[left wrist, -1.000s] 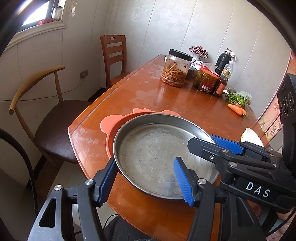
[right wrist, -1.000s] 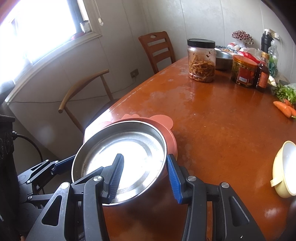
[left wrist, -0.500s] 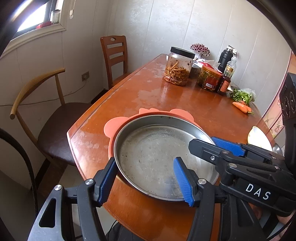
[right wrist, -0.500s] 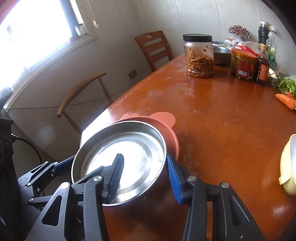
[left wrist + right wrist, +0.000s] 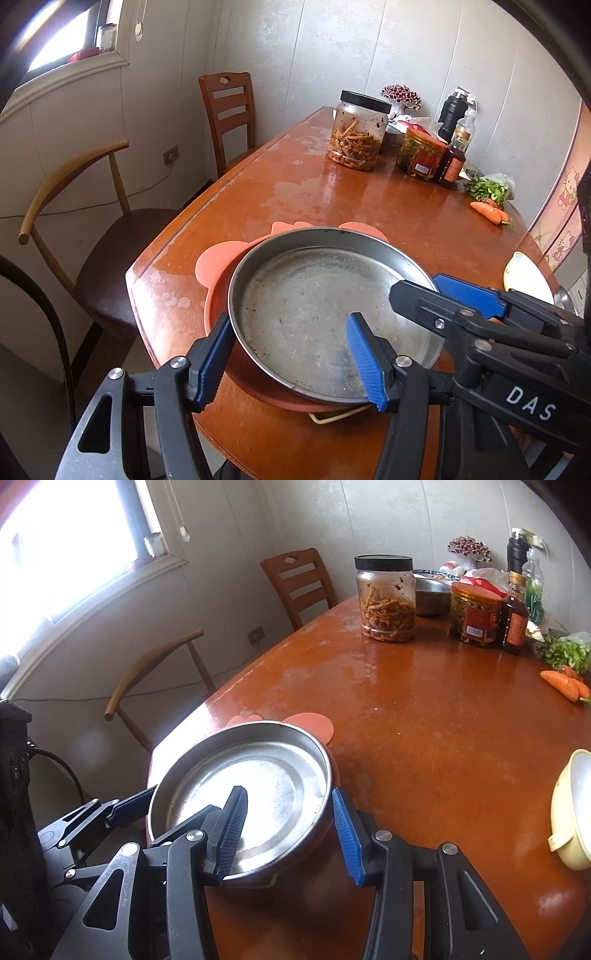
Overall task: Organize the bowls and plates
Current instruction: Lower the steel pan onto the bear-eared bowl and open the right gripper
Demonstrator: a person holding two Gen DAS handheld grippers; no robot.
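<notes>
A round steel plate [image 5: 314, 288] [image 5: 258, 775] lies inside a pink silicone plate [image 5: 214, 266] [image 5: 314, 723] with round ears, at the near corner of the table. My left gripper [image 5: 289, 316] straddles the stack's near-left rim, one blue pad outside the pink edge and the other inside the steel plate. My right gripper [image 5: 287, 789] straddles the near-right rim the same way. Both stay closed on the stack. A thin yellowish edge [image 5: 332, 417] shows under the pink plate's near side. A cream bowl [image 5: 572, 812] sits to the right.
The brown wooden table [image 5: 369, 192] carries a big jar [image 5: 356, 136], a smaller jar [image 5: 421, 155], bottles, greens and carrots [image 5: 487, 212] at its far end. Two chairs [image 5: 110, 236] [image 5: 229, 110] stand along the left side, by the wall and window.
Both grippers keep the same hold on the rim. The table has shifted slightly behind the stack. A yellowish edge now shows under the pink plate, and less pink shows on the right.
</notes>
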